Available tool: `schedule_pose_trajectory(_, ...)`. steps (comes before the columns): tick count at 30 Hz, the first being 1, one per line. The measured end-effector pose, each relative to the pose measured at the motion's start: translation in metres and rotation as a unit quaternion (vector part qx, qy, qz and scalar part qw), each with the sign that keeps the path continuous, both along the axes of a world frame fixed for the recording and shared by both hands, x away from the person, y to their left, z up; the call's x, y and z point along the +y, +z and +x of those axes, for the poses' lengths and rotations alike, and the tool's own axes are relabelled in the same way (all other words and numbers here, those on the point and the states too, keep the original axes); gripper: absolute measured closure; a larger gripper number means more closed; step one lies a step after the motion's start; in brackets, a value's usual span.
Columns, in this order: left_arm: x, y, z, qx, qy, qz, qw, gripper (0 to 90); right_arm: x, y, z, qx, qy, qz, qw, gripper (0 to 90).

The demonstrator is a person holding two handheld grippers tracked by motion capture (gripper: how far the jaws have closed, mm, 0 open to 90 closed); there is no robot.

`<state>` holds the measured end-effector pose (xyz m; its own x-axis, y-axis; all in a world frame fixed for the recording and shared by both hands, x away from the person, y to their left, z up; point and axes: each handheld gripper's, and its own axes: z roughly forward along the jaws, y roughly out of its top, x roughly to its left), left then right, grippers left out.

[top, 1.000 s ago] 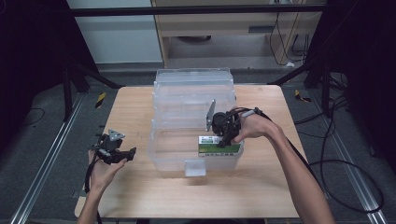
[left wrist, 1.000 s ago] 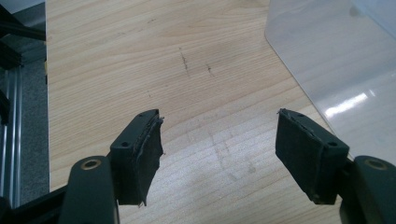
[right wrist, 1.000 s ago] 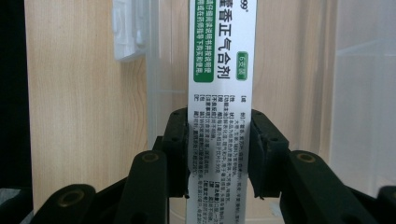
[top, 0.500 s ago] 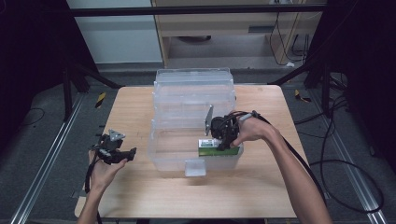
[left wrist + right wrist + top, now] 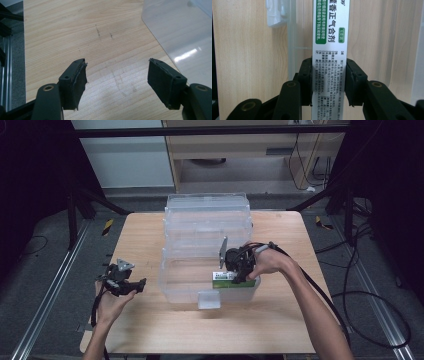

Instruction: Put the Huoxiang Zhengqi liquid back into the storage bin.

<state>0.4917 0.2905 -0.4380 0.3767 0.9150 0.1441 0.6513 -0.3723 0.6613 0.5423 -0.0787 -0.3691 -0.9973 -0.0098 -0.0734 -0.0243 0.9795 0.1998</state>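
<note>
The left gripper (image 5: 131, 285) idles over the table (image 5: 150, 330), fingers (image 5: 76, 82) wide and empty. Right of it, the right gripper (image 5: 239, 270) has its fingers (image 5: 355, 82) clamped on the box (image 5: 330, 50) at the bin's (image 5: 207, 220) near right corner. Best to lower the box flat, then release.

matt wood table (image 5: 280, 320), glossy clear plastic bin (image 5: 205, 220), smooth printed carton (image 5: 329, 50)

My two grippers were black: the left gripper (image 5: 121, 281) carried a grey three-cornered plate and a black cable, and its pads (image 5: 78, 82) had frayed edges. The right gripper (image 5: 328, 82) showed brass-coloured screws. My forearms were without sleeves.
</note>
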Motion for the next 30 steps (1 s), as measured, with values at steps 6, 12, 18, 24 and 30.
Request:
schedule_pose_trajectory(6, -0.001, 0.0, 0.0, 0.0, 0.0, 0.0, 1.0, 30.7, 0.002, -0.003, -0.001, -0.001, -0.003, -0.005, 1.0, 62.7)
schedule_pose_trajectory(12, 0.0, 0.0, 0.0, 0.001, 0.0, 0.001, 1.0, 30.6, 0.002, -0.007, -0.001, 0.001, -0.007, -0.009, 0.9999, 62.6)
schedule_pose_trajectory(18, 0.0, 0.0, 0.0, 0.001, 0.0, 0.001, 1.0, 30.6, 0.004, -0.011, 0.0, 0.002, -0.008, -0.018, 0.9998, 62.5)
schedule_pose_trajectory(24, 0.0, 0.0, 0.0, 0.001, 0.0, 0.001, 1.0, 30.6, 0.005, -0.013, 0.001, 0.002, -0.006, -0.024, 0.9997, 62.4)
schedule_pose_trajectory(30, -0.001, -0.001, 0.0, 0.002, -0.001, 0.002, 1.0, 30.6, 0.001, -0.007, 0.0, 0.001, -0.01, -0.015, 0.9998, 62.3)
